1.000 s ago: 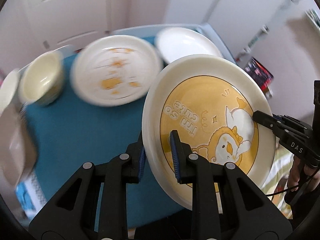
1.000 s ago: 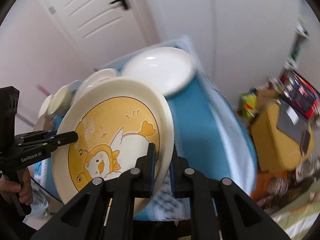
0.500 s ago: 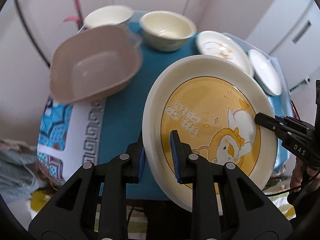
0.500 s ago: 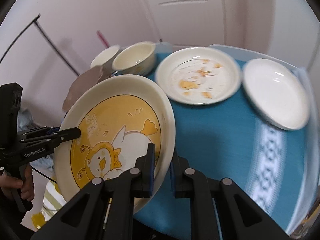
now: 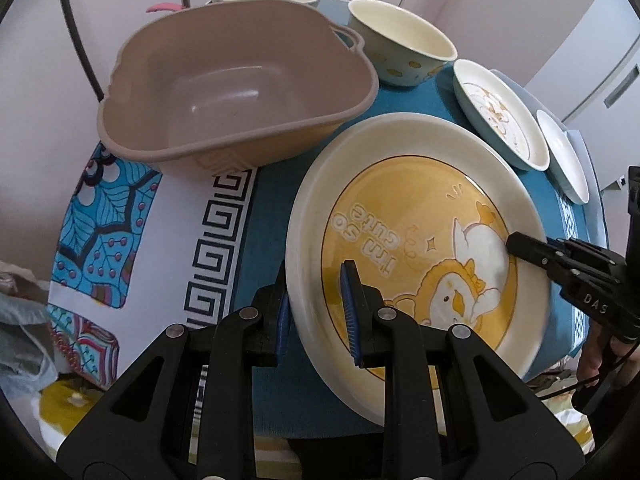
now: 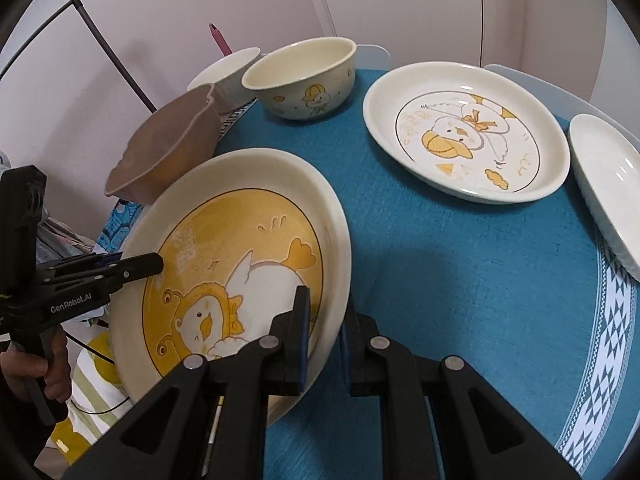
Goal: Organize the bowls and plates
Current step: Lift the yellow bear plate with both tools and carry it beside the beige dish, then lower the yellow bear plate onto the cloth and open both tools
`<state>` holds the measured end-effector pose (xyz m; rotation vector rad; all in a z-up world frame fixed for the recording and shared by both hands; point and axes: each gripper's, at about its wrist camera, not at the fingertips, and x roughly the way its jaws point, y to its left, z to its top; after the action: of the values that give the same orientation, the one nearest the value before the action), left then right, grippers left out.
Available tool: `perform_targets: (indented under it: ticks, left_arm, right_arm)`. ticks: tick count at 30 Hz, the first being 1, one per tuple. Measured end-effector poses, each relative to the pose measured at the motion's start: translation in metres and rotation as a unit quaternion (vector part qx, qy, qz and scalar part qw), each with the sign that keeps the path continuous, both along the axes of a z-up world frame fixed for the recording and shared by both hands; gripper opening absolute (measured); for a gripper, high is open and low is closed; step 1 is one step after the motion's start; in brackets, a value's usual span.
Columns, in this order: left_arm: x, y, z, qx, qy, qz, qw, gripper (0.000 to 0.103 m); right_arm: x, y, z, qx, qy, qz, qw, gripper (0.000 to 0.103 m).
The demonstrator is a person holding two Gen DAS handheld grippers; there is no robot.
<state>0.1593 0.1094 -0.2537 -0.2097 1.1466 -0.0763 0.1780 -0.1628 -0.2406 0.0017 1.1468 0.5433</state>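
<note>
A cream plate with a yellow duck picture (image 5: 416, 240) (image 6: 240, 264) is held tilted above the table by both grippers. My left gripper (image 5: 316, 312) is shut on its near left rim, and it shows at the left of the right wrist view (image 6: 152, 266). My right gripper (image 6: 324, 328) is shut on the opposite rim, and it shows at the right of the left wrist view (image 5: 516, 244). A brown plastic basin (image 5: 224, 80) (image 6: 168, 148) stands empty just beyond the plate. A duck bowl (image 6: 304, 76) (image 5: 400, 40), a white bowl (image 6: 228, 72), a duck plate (image 6: 464, 132) (image 5: 500, 112) and a white plate (image 6: 608, 184) sit on the table.
The table has a teal cloth (image 6: 460, 264) with a patterned border (image 5: 160, 240) at its left end. A black metal stand (image 6: 108, 44) leans by the wall at the left. A white door (image 6: 400, 8) is behind the table.
Both grippers have swung left together with the duck plate, from over the plates to beside the brown basin. The grip on the plate is unchanged.
</note>
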Motion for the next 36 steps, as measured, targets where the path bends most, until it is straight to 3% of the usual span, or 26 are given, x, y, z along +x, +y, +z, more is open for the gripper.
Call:
perform_targets:
  ticks: [5,8,16,23,25,26,27,28,29,30,36]
  left_arm:
    - [-0.008,-0.002,0.001,0.006,-0.004,-0.011,0.9999,0.022]
    - [-0.008,-0.006,0.0,-0.006,0.003,-0.022,0.9997,0.036]
    - [0.0,-0.023,-0.002,0.022,0.018,-0.039,0.9988,0.079]
    - [0.0,-0.021,0.008,0.031,0.012,-0.031,0.999,0.08]
    - [-0.001,-0.022,0.012,0.036,0.012,-0.03,0.9988,0.08]
    - [-0.004,-0.02,0.015,0.037,0.013,-0.03,0.9988,0.08]
    - [-0.005,-0.019,0.019,0.039,0.013,-0.03,0.9987,0.08]
    - [-0.005,-0.019,0.023,0.042,0.014,-0.029,0.9986,0.08]
    - [-0.006,-0.02,0.027,0.044,0.014,-0.028,0.9985,0.08]
    - [-0.007,-0.021,0.03,0.046,0.014,-0.027,0.9985,0.08]
    - [0.001,-0.031,0.088,0.048,-0.025,-0.041,0.9977,0.08]
  right_arm:
    - [-0.007,-0.004,-0.002,0.003,0.006,-0.004,1.0,0.012]
    - [-0.008,-0.002,-0.002,-0.004,0.005,0.0,1.0,0.014]
    - [-0.005,-0.009,-0.006,0.018,0.024,-0.012,0.999,0.014]
    - [-0.001,-0.006,-0.007,0.028,0.036,-0.03,0.999,0.016]
    - [-0.002,-0.008,-0.005,0.029,0.034,-0.036,0.998,0.024]
    - [-0.003,-0.012,-0.003,0.032,0.033,-0.04,0.998,0.034]
    - [-0.003,-0.013,-0.002,0.033,0.033,-0.044,0.998,0.056]
    - [-0.002,-0.015,-0.001,0.032,0.037,-0.047,0.998,0.07]
    - [-0.002,-0.017,0.0,0.032,0.041,-0.05,0.997,0.097]
    - [-0.002,-0.021,0.003,0.033,0.041,-0.056,0.997,0.102]
    - [-0.01,-0.05,0.043,0.044,0.004,-0.108,0.993,0.102]
